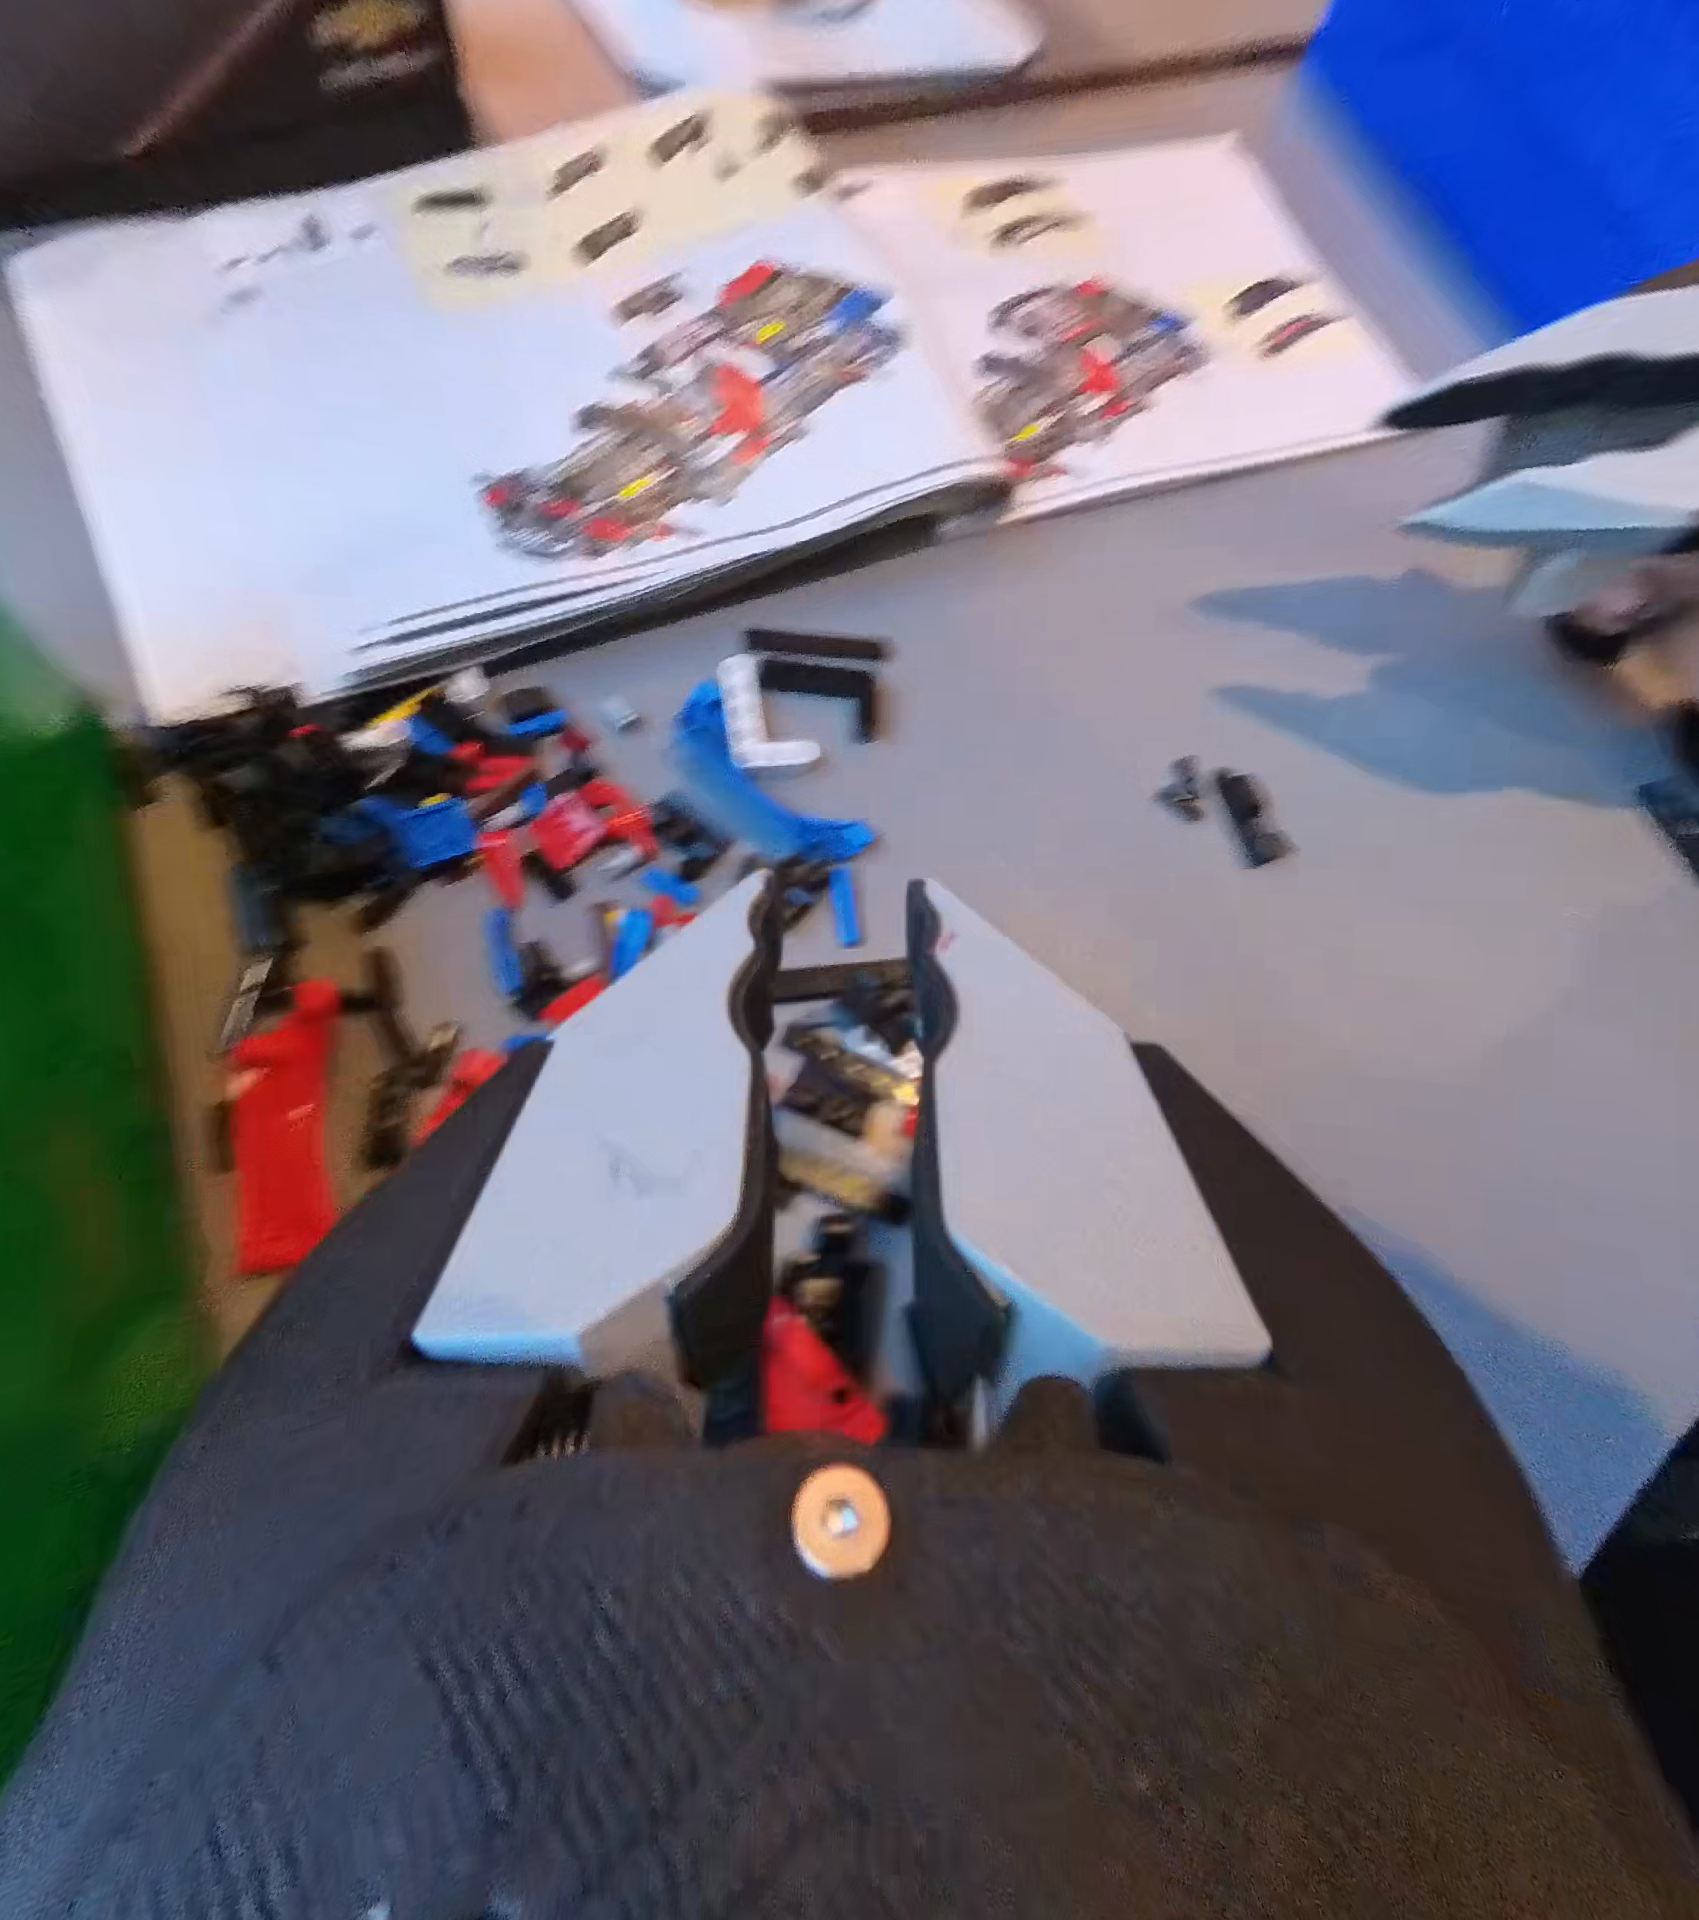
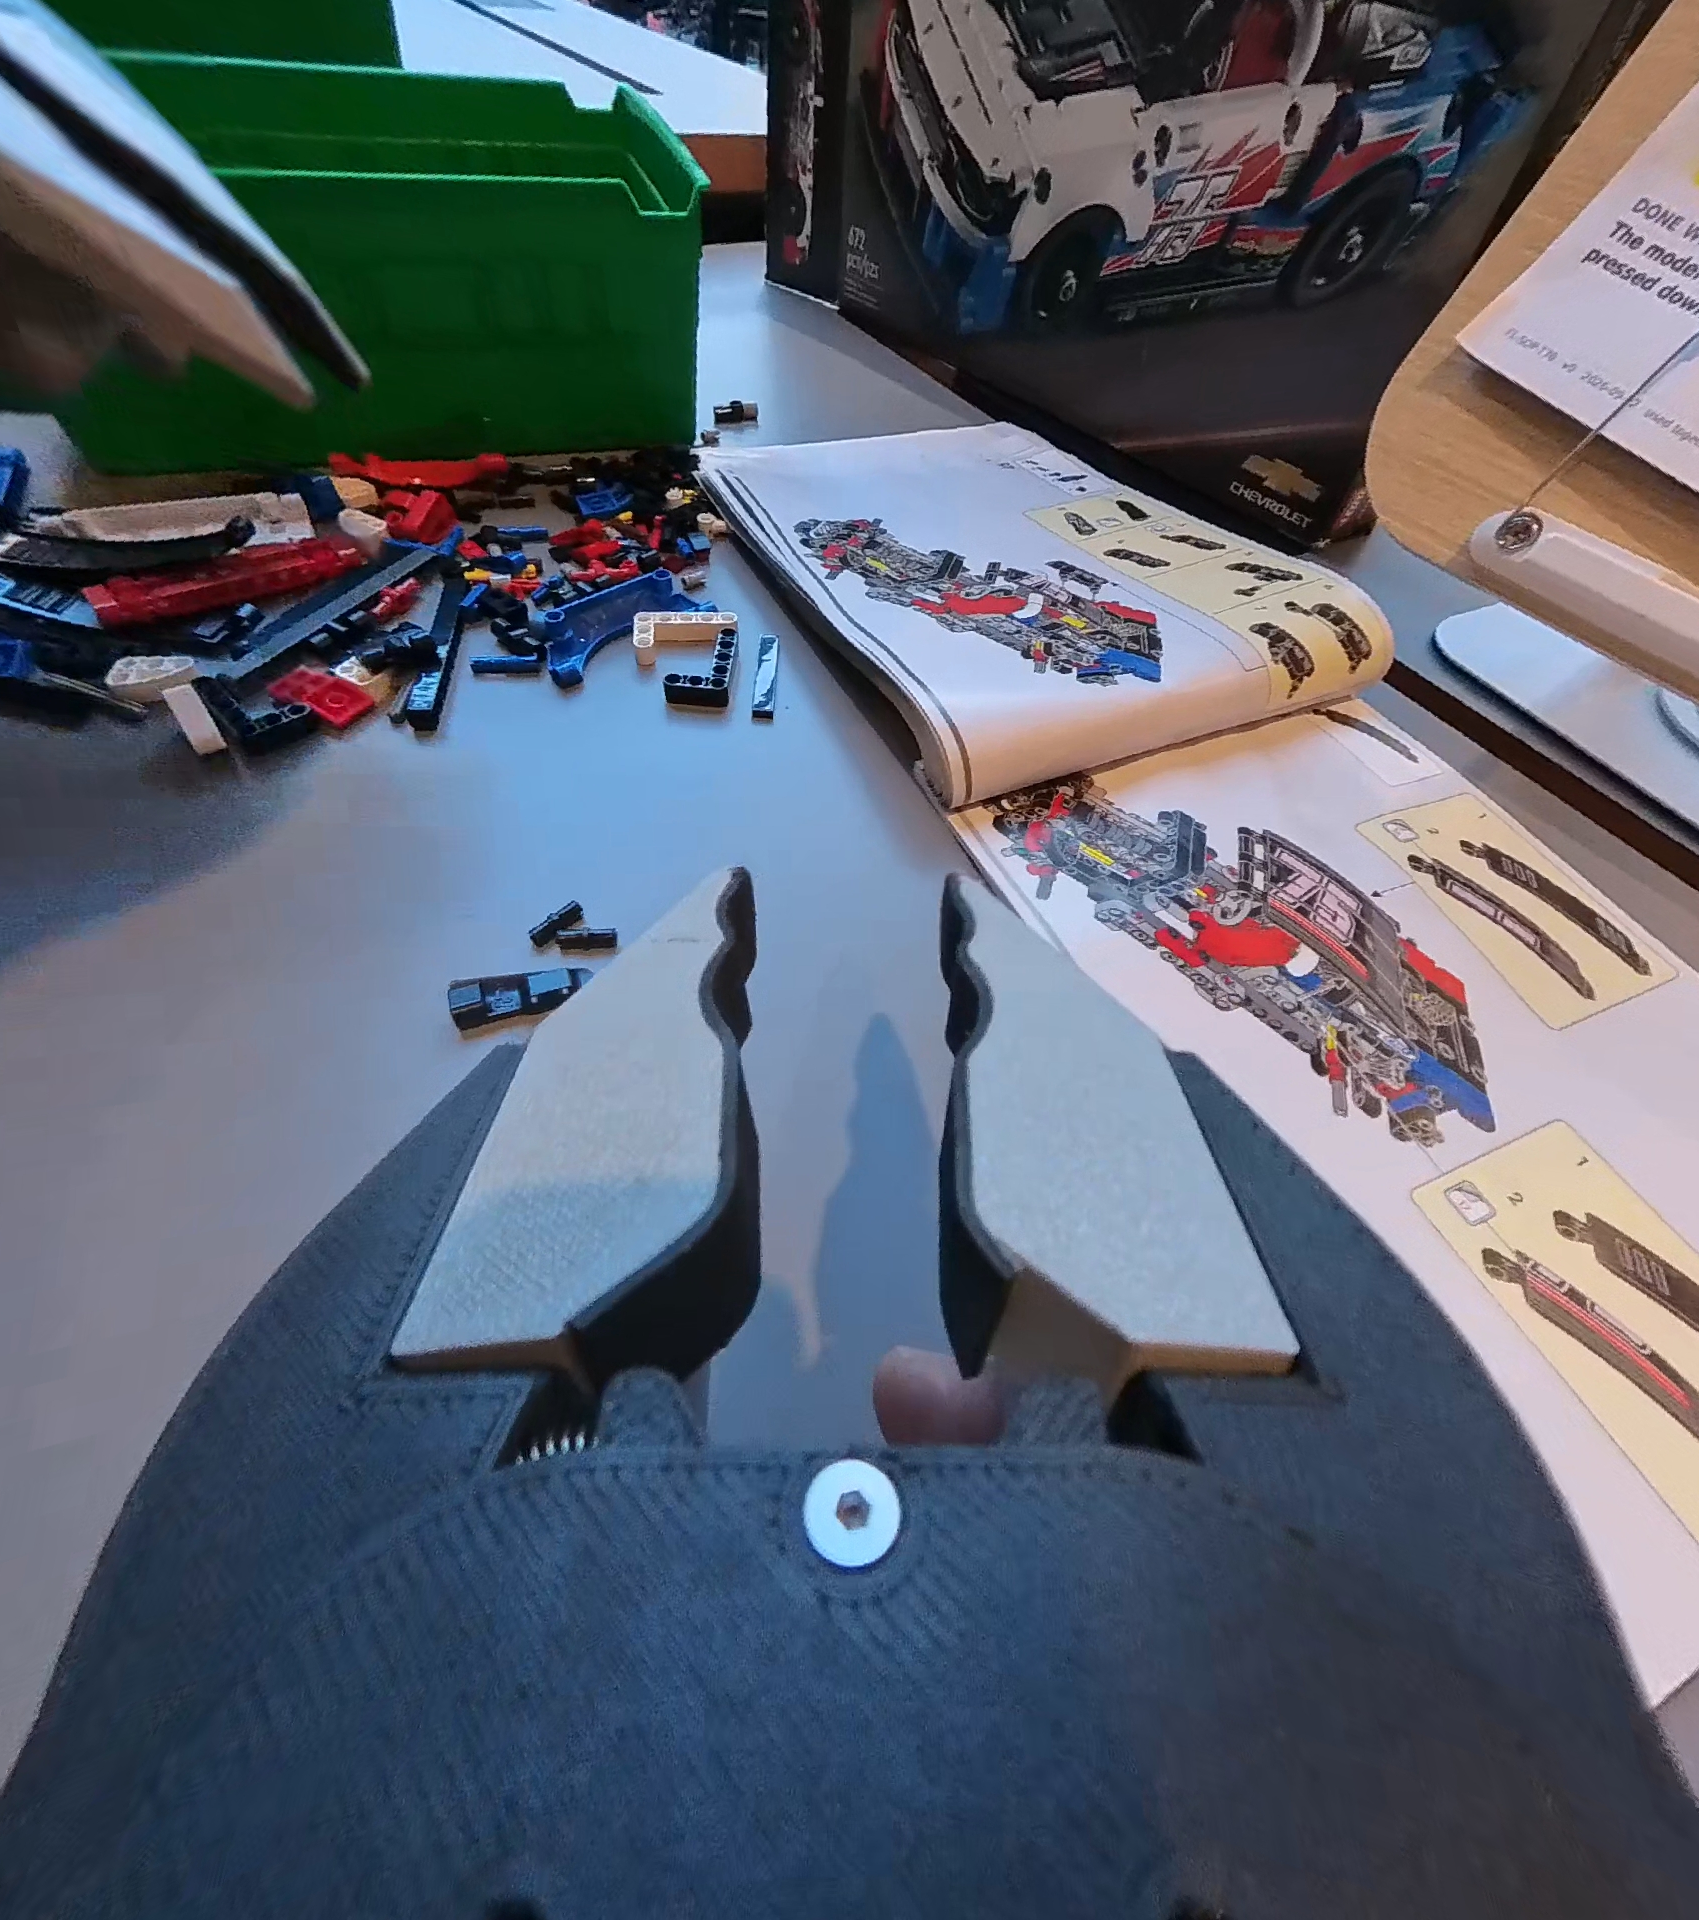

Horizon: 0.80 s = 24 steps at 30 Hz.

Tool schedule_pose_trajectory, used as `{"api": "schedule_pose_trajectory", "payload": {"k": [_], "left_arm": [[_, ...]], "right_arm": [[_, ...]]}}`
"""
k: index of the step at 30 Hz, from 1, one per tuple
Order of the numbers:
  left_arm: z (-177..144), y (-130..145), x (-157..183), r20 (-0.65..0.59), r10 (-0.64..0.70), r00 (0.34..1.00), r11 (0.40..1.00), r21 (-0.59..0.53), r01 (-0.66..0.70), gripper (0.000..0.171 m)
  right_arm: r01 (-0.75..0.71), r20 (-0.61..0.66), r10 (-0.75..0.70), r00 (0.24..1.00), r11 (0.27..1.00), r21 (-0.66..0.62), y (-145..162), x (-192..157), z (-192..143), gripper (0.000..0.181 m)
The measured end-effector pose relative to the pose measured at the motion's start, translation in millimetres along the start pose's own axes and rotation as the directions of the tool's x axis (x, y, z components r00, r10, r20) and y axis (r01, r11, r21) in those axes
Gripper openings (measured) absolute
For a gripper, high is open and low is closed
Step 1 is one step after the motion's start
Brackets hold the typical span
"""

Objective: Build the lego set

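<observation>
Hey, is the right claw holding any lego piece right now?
No, the right claw is open with only bare grey table showing between its fingers, and the nearest small black pieces lie apart to its left.

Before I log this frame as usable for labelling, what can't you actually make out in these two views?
- Left wrist view: motion blur smears the loose brick pile and the instruction booklet; single pieces are unreadable.
- Left wrist view: what lies between the left gripper fingers is blurred, so a grip cannot be judged.
- Left wrist view: the right gripper is cut by the frame edge.
- Right wrist view: the green bin wall hides its contents.
- Right wrist view: the small black pins are too small to identify.
</observation>
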<state>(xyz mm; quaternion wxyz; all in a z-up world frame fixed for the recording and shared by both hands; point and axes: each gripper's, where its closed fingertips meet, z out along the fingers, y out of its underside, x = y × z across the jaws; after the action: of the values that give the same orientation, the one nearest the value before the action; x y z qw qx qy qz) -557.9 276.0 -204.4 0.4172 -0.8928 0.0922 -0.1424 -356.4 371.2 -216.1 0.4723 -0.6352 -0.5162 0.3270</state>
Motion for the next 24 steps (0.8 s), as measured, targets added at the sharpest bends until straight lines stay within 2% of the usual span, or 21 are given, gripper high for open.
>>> {"api": "schedule_pose_trajectory", "payload": {"k": [3,12,20,24], "left_arm": [[-3,0,-25,0.07,0.015,0.997,0.998,-0.057,-0.011,0.019],[-1,17,-29,0.129,0.037,0.991,0.994,-0.11,-0.022,0.02],[17,24,-36,0.105,0.064,0.992,0.983,-0.18,-0.045,0.016],[40,34,-37,0.036,0.051,0.998,0.958,-0.283,-0.039,0.008]], "right_arm": [[0.012,-0.003,-0.012,1.0,1.0,-0.002,1,-2,-2,0.033],[0.021,0.014,-0.021,1.0,1.0,0.021,-5,-10,-8,0.032],[0.031,0.024,-0.032,0.999,0.999,0.011,-3,-15,-5,0.032],[0.036,0.023,-0.036,0.999,0.999,0.005,-2,-16,-4,0.032]]}}
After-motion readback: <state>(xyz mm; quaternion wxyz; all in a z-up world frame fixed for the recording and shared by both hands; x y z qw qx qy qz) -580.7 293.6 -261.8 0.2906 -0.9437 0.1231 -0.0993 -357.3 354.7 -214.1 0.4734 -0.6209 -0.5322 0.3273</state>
